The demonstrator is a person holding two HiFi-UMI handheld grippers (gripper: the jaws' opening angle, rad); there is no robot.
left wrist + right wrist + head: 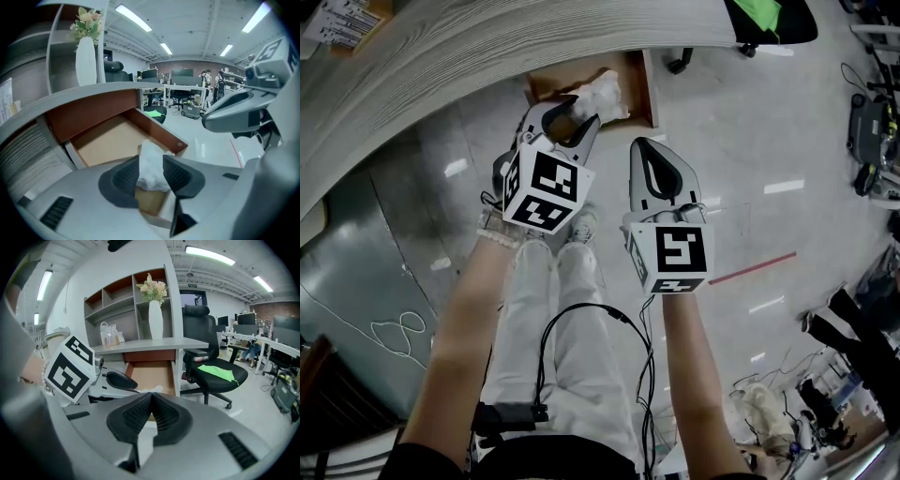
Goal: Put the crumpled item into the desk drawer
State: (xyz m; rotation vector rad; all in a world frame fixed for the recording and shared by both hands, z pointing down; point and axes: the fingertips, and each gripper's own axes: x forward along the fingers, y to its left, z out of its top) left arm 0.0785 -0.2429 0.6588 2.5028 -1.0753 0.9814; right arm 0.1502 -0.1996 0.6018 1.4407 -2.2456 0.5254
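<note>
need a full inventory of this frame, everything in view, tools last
crumpled white item: 1, white, at the open drawer's front end, in line between the left tool's jaws
brown wooden desk drawer: 1, brown, pulled open under the desk top
curved grey desk top: 1, grey, above the drawer
tall white vase of flowers: 1, white, standing on the desk top by the shelves
black office chair: 1, black, beside the desk
green cloth: 1, green, on the chair seat
black cable: 1, black, looped over the person's white trousers
left tool: 1, grey with black pads, jaws apart, over the drawer
right tool: 1, grey with black pads, jaws together, empty, beside the left tool
</note>
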